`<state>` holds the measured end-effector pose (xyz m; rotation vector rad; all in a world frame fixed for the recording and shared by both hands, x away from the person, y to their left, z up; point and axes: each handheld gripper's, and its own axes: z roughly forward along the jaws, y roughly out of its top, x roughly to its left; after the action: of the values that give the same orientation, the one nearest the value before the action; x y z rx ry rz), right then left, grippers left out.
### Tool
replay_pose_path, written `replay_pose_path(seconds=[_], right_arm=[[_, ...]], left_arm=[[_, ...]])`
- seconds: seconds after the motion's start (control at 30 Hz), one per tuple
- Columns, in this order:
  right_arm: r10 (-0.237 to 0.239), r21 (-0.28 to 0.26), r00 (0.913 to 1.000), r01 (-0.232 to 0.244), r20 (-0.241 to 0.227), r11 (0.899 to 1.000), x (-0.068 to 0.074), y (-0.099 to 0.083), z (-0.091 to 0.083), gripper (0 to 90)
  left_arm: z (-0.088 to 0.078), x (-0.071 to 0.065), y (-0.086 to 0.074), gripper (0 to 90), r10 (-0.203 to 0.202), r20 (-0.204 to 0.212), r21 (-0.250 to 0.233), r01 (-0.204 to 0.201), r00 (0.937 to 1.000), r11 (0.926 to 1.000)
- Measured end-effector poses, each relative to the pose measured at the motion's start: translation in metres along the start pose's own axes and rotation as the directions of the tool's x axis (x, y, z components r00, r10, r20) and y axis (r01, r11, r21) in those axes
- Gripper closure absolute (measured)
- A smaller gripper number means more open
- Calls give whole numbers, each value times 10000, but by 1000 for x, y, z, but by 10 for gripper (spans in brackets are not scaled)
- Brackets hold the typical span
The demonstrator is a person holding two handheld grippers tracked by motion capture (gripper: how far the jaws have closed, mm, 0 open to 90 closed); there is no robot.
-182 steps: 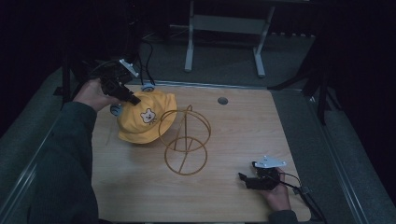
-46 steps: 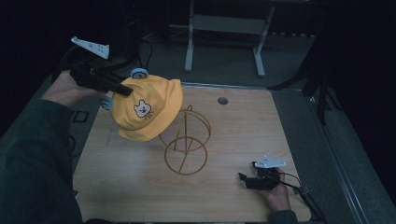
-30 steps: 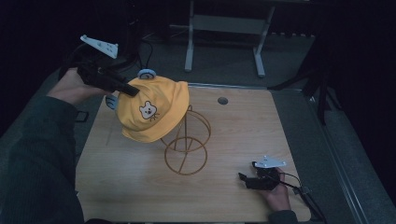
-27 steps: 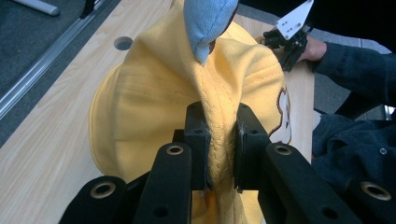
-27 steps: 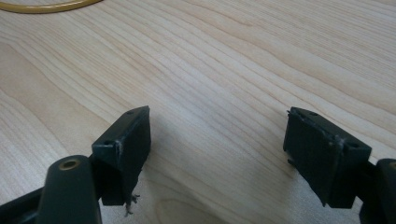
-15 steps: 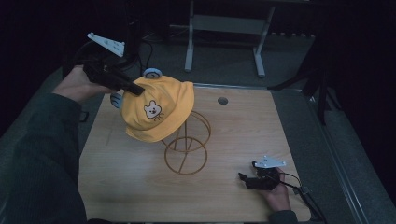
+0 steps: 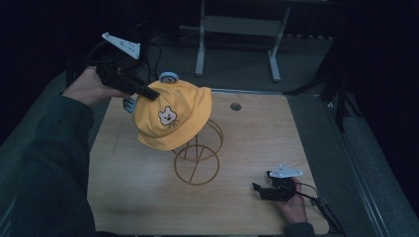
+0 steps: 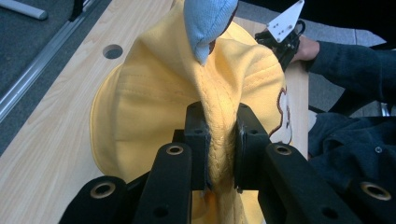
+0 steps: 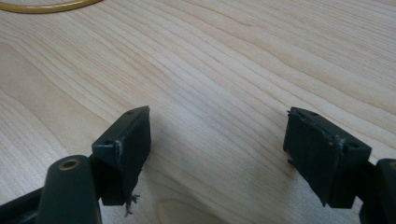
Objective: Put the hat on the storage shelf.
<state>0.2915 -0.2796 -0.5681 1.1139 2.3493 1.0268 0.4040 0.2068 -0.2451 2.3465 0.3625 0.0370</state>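
A yellow bucket hat (image 7: 173, 116) with a bear face and small blue ears hangs in the air over the gold wire stand (image 7: 197, 155). Its lower brim overlaps the stand's top. My left gripper (image 7: 150, 95) is shut on a fold of the hat's crown; in the left gripper view the yellow cloth (image 8: 219, 144) is pinched between both jaws, with a blue ear (image 8: 205, 23) above. My right gripper (image 7: 257, 188) rests low on the table at the front right. It is open, and bare wood lies between its pads (image 9: 128, 149).
The wooden table (image 7: 128, 197) has a round hole (image 7: 235, 106) near its far edge. Grey floor and a metal frame's legs (image 7: 237, 29) lie beyond the table. A metal rail (image 7: 356, 163) runs along the right side.
My left gripper has lifted the hat off the table and carried it rightward, bringing it over the wire stand. The right gripper has stayed still.
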Motion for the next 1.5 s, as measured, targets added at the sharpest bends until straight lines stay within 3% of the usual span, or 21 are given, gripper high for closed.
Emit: replay_pose_path(seconds=[0.6, 1.5], right_arm=[[-11, -3, 10000, 11, -1, 10000, 0, 0, 0, 231], [-9, 6, 10000, 9, -3, 10000, 0, 0, 0, 231]], left_arm=[[16, -7, 16, 782, 346, 23, 379, -346, 9994, 9987], [53, -13, 42, 759, 703, 33, 1381, -701, 9975, 9879]])
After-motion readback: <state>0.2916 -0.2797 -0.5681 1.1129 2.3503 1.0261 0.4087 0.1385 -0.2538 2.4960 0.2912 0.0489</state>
